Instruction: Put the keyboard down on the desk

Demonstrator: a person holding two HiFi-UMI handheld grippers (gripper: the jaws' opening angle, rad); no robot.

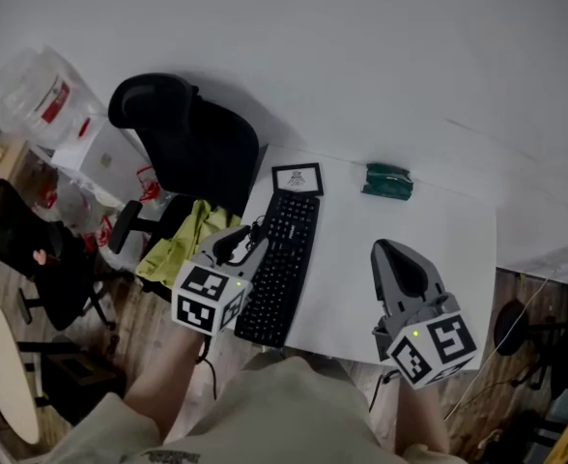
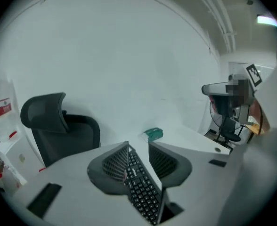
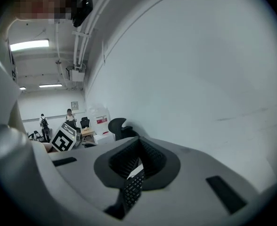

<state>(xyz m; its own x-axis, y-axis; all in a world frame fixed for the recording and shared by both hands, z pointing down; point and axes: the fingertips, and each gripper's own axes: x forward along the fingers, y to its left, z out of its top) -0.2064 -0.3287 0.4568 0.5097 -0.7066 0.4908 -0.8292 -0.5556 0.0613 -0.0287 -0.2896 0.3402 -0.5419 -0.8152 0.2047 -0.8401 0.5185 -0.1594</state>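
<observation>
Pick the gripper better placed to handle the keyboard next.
Left. The left gripper has its jaws on the keyboard at its near edge; the right gripper is shut, off to the side over bare desk.

readable text: none | red label (image 1: 56,101) on plastic bag (image 1: 23,77): blurred | card (image 1: 297,179) by keyboard (image 1: 282,264): print too small

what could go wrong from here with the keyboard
1. The left gripper is closed on the keyboard at one long side only. If lifted like this, it may tilt or slip out.
2. The keyboard lies along the left edge of the desk, so a slip could drop it to the floor by the chair.
3. Its far end sits right by a small framed card, which a forward push could shove.
</observation>
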